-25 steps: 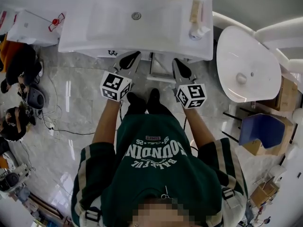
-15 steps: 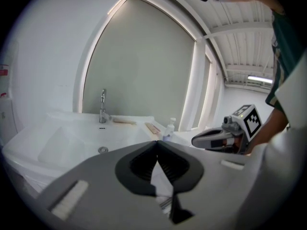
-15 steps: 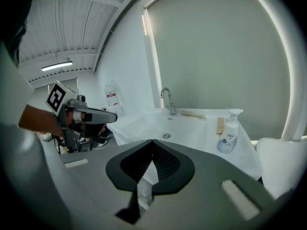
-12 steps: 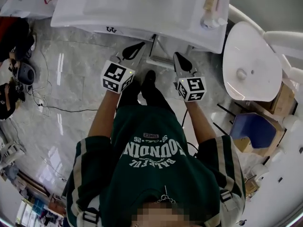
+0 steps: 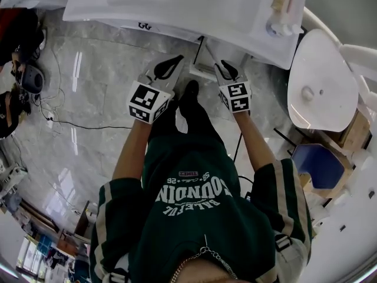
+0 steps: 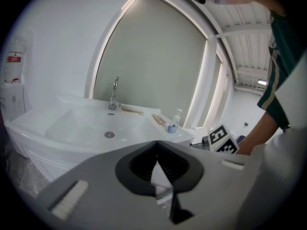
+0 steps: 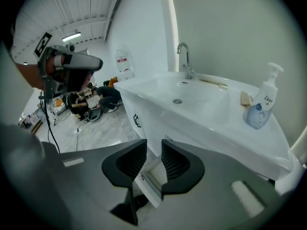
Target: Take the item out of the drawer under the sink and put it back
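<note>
Standing on the marble floor (image 5: 88,99) square to the sink (image 5: 147,7), the person is holding both tools low and forward, just under its front edge. That placement is making sense for a reach at the unit below the basin rather than at anything on top.

A white part is showing beneath the sink between the two tools, probably the drawer (image 5: 200,71), though I cannot tell whether it is pulled out.

The left tool (image 5: 166,68) is pointing up toward the sink with its jaws closed tip to tip and nothing held in them. The right tool (image 5: 227,71) is aiming lower, its jaws standing a narrow gap apart and gripping nothing, with the white edge under the sink showing through that gap — likely lined up for taking hold there.

A bottle (image 7: 261,104) is standing untouched on the sink's far corner.

The item is showing in no view, so it is presumably lying inside the drawer, and the task is looking barely started.
</note>
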The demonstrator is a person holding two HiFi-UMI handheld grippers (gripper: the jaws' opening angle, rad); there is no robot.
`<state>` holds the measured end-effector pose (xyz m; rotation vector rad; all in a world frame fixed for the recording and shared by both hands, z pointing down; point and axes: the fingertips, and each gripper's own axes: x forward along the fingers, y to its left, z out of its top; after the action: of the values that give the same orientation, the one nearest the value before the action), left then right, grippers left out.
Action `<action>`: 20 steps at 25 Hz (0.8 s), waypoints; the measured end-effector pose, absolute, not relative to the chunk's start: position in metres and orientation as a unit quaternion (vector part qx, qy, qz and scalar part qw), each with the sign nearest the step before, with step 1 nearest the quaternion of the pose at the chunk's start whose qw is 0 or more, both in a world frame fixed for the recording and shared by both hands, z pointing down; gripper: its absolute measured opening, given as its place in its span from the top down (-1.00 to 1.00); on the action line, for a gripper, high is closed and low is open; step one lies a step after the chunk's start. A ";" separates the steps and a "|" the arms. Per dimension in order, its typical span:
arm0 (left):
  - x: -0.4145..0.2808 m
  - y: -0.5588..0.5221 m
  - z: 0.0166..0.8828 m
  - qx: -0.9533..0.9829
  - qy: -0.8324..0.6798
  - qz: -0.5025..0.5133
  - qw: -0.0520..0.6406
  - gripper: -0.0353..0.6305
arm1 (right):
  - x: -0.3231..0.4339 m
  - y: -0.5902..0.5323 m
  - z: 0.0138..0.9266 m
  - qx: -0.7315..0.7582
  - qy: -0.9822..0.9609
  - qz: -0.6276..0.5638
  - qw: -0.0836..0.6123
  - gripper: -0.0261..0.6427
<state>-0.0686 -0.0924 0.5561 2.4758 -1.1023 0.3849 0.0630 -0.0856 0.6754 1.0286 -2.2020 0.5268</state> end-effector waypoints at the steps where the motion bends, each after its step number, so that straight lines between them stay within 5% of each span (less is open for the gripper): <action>1: -0.070 -0.090 0.560 0.886 -0.394 0.140 0.202 0.75 | 0.062 -0.087 0.687 0.387 -0.836 0.199 0.333 0.70; 20: -0.088 -0.063 0.645 0.850 -0.427 0.160 0.264 0.75 | 0.080 -0.109 0.908 0.291 -0.771 0.215 0.524 0.67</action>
<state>-0.0879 -0.0632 0.6451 2.2970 -1.1531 0.4334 0.0804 -0.1094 0.9079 0.6970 -1.8449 0.5139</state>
